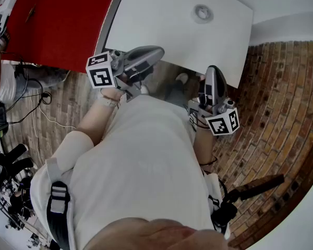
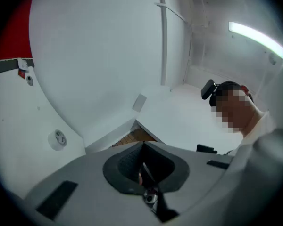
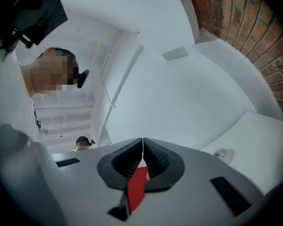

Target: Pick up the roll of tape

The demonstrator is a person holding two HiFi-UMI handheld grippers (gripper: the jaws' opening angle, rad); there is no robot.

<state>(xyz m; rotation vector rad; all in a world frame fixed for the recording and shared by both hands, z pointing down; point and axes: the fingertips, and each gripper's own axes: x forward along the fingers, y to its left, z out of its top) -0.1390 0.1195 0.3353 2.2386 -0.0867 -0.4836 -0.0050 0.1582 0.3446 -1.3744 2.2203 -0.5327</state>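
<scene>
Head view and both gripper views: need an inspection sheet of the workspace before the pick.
Surface: white table, bare apart from the tape.
Job's things: roll of tape lying flat on the table, untouched.
Clutter: nothing seen on the table.
Grippers: left claw shut, empty; right claw shut, empty; both short of the tape.
Cables: cables trailing on the floor at the left.
Surroundings: brick floor; red panel left of the table.
</scene>
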